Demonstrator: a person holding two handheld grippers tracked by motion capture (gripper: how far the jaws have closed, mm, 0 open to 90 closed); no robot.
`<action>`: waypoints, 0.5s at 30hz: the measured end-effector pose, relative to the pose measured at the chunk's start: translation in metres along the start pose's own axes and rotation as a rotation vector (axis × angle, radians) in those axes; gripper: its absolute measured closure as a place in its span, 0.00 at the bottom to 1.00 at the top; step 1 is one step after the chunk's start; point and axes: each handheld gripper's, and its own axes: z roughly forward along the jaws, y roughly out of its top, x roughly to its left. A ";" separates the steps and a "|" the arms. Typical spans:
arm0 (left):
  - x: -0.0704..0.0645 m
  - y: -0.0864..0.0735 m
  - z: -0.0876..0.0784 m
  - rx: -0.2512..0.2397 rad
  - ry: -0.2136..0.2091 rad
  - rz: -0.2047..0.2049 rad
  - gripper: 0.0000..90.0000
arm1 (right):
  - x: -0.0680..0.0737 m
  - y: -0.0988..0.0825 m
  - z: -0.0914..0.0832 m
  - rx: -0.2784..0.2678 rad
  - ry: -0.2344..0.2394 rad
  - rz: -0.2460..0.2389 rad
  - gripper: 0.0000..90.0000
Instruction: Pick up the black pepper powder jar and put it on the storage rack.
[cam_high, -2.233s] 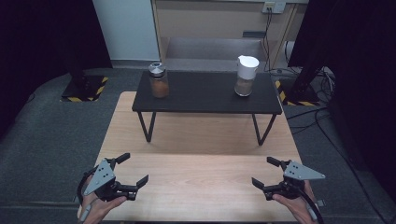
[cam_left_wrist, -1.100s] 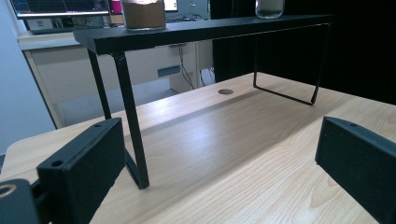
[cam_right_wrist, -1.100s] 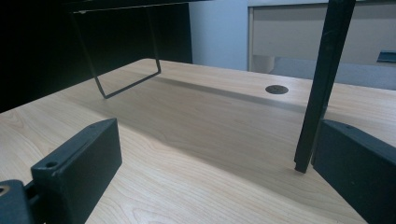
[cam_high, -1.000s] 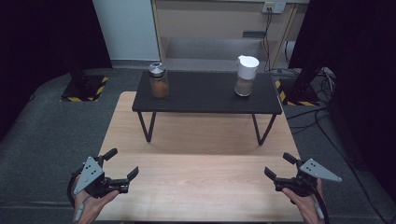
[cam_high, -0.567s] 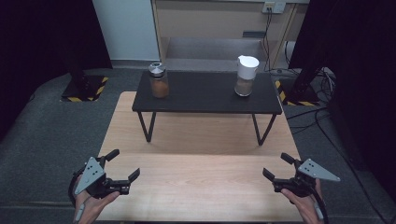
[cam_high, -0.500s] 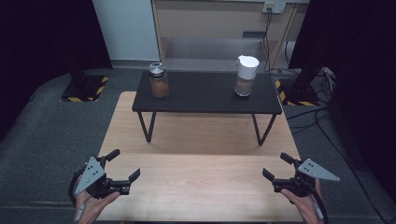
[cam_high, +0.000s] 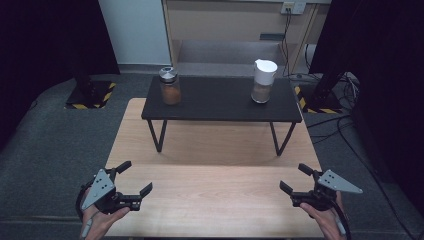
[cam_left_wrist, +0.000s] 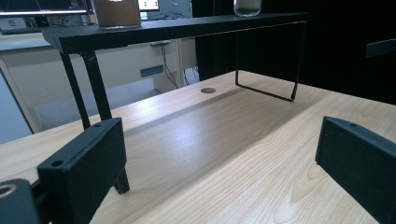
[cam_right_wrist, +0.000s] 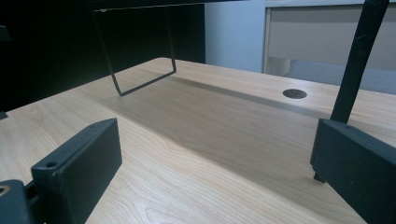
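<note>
— What did the right claw (cam_right_wrist: 212, 172) look like?
— Its two black jaws stood wide apart with nothing between them, low over the pale wooden tabletop (cam_right_wrist: 187, 140).
— And beyond it?
— A thin black wire leg (cam_right_wrist: 140, 51) stood far left, a thicker black leg (cam_right_wrist: 355, 60) at right, and a round grey cap (cam_right_wrist: 294, 93) was set in the wood.

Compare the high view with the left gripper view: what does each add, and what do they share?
High view alone: both grippers, left gripper and right gripper, open over the light wooden table, plus the white-lidded clear jug whole. Left gripper view alone: the small round dark disc in the tabletop under the black raised shelf. Shared: the shelf, the table, the glass jar of brown powder.
</note>
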 end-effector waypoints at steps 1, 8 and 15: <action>0.000 0.000 0.000 -0.002 -0.001 -0.002 0.01 | -0.001 0.000 0.000 0.000 0.002 0.003 0.03; -0.001 0.000 0.000 -0.001 -0.003 0.002 0.01 | -0.002 -0.002 0.001 -0.011 0.021 0.020 0.03; -0.001 0.000 0.000 0.001 -0.008 0.003 0.01 | -0.003 -0.003 0.002 -0.023 0.030 0.028 0.02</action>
